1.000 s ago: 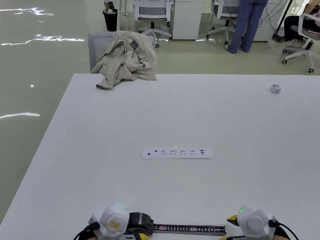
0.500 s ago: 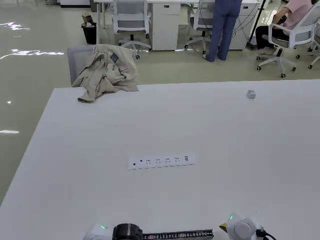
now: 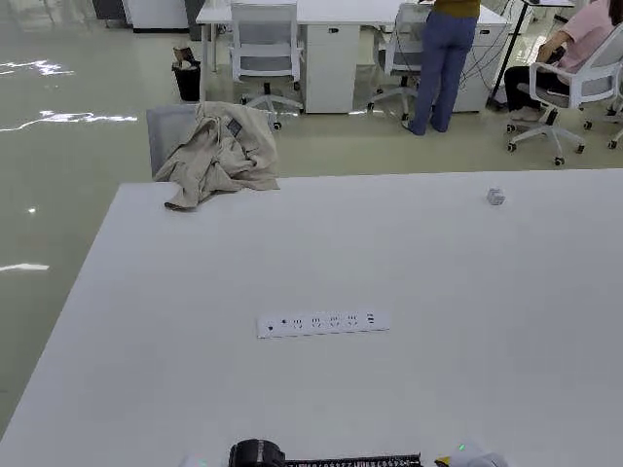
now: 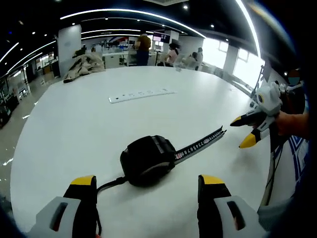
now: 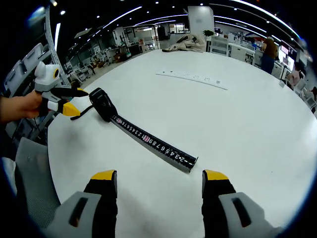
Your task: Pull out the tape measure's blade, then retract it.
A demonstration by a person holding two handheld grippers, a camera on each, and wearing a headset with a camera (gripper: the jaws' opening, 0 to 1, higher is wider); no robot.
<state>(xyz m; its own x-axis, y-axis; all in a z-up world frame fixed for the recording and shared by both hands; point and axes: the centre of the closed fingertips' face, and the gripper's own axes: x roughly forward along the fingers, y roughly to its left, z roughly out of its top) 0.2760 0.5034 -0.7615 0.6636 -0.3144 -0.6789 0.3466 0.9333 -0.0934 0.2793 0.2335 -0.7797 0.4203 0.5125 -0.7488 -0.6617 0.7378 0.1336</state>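
Only the headset is tilting up; the tape measure point(image 4: 148, 159) is lying just ahead of the wide-open left gripper point(image 4: 147, 181), its blade tip point(image 5: 188, 161) before the open right gripper point(image 5: 159, 175).

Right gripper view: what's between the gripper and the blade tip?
Nothing but bare table, as the right gripper view shows. The right gripper is open and sits just short of the blade, with its jaws not touching the tip.

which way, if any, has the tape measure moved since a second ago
No. The tape measure sits below the left end of the power strip, as before.
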